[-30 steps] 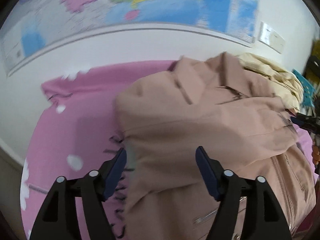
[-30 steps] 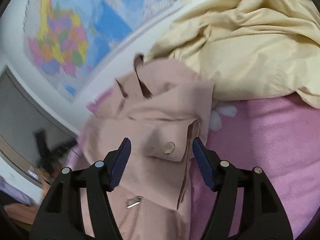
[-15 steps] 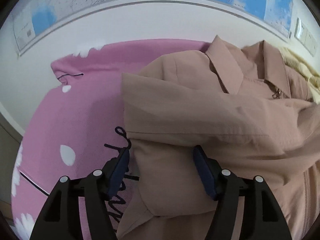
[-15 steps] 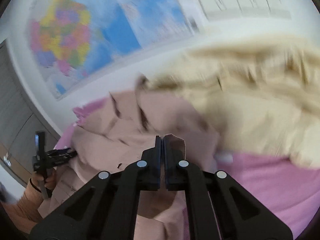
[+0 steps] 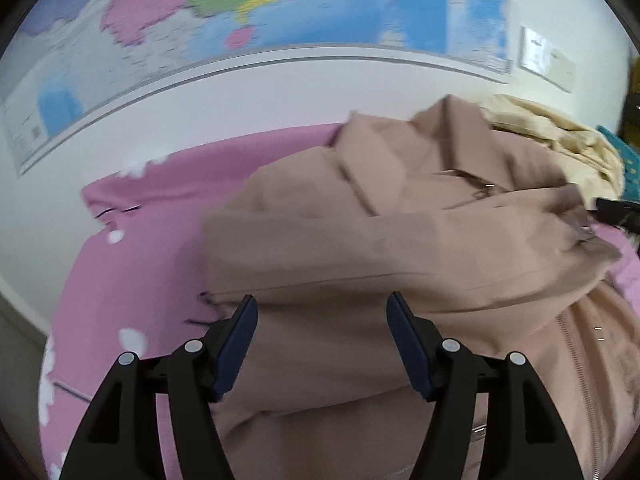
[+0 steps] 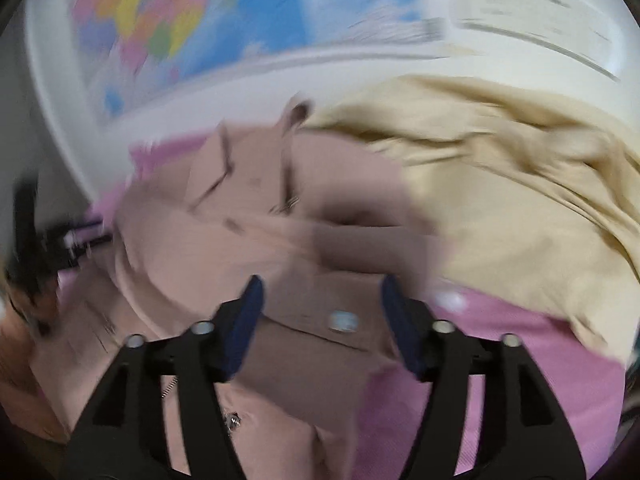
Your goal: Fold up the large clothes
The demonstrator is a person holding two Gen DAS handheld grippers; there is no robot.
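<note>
Both tools (image 5: 322,320) (image 6: 322,304) agape over rumpled tan jacket (image 5: 400,240).

Left wrist view: looks forward and down along the left gripper (image 5: 322,316), fingers wide apart at the frame's bottom. Close over the tan jacket (image 5: 400,264), facing a white wall with a map (image 5: 280,4). Pink sheet (image 5: 132,280) to the left, cream garment (image 5: 560,136) at far right.

Right wrist view: same forward-down look past the right gripper (image 6: 322,296), fingers spread, near the jacket's snap button (image 6: 342,320). Heavy blur. Cream garment (image 6: 500,184) fills the right side.

Shared: jacket (image 6: 240,240), pink sheet (image 6: 500,380), map (image 6: 200,12), cream garment. Each view catches the other gripper at its edge.
</note>
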